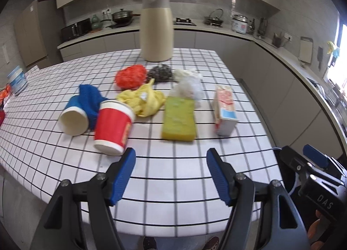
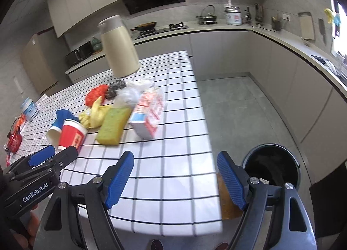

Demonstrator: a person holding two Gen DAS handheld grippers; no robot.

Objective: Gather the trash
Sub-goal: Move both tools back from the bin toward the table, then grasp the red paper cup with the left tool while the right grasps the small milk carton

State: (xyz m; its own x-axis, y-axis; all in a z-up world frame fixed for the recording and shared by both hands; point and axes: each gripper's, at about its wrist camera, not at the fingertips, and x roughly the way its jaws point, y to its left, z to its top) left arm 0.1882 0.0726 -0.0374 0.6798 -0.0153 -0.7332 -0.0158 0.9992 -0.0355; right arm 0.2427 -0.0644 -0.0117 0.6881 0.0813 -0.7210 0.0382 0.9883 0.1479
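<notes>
Left gripper [image 1: 171, 174]: blue ribbed fingers spread wide, nothing between them, hovering above the near edge of the white grid-patterned table [image 1: 173, 163]. Right gripper [image 2: 175, 176]: fingers likewise spread apart and holding nothing, poised over the table's near right corner.

Trash clustered mid-table. Red paper cup with white rim [image 1: 113, 127] lying on its side, just beyond the left gripper's left finger. White paper cup with blue sleeve [image 1: 74, 118] on its side, beside the red cup. Crumpled blue cloth [image 1: 90, 98] touching both cups. Crumpled yellow bag [image 1: 144, 99], yellow-green rectangular sponge [image 1: 179, 120], red-and-white carton with pale blue end [image 1: 224, 112] lying flat, well right of the sponge. Farther back: crumpled red bag [image 1: 130, 76], grey steel scourer [image 1: 160, 73], clear plastic wad [image 1: 189, 88].

Tall beige thermos jug [image 1: 156, 27] upright at the far edge. Round black-lined bin [image 2: 272, 166] on the floor, right of the table, open-topped.
</notes>
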